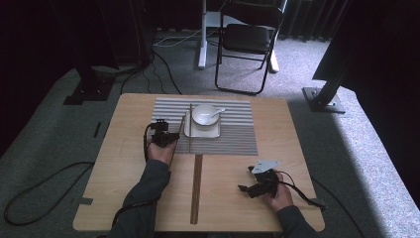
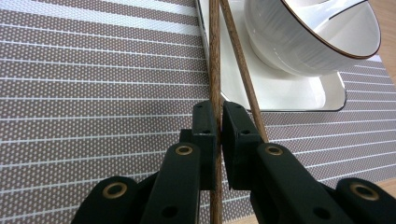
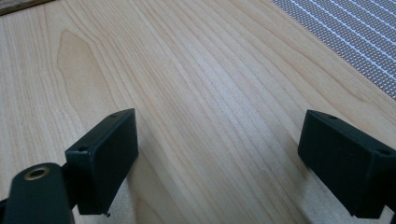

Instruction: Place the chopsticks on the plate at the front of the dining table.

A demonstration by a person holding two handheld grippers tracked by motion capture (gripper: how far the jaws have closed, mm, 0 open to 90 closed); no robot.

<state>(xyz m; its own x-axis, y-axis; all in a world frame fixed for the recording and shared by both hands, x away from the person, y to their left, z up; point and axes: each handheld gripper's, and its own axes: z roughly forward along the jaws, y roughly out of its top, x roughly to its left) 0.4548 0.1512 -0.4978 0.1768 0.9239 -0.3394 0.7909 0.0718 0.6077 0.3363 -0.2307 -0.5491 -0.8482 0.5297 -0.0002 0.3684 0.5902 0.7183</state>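
Chopstick placement under way beside the dish.
Left gripper (image 2: pixel 218 122) pinches one chopstick (image 2: pixel 214 70) on the striped mat (image 2: pixel 93 93), its partner (image 2: pixel 240 60) leaning on the white plate (image 2: pixel 299 93); right gripper (image 3: pixel 217 158) rests wide, empty.

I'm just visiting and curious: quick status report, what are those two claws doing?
Left gripper shut on one chopstick. Right gripper open, idle over the table. Second chopstick lies alongside, by the plate.
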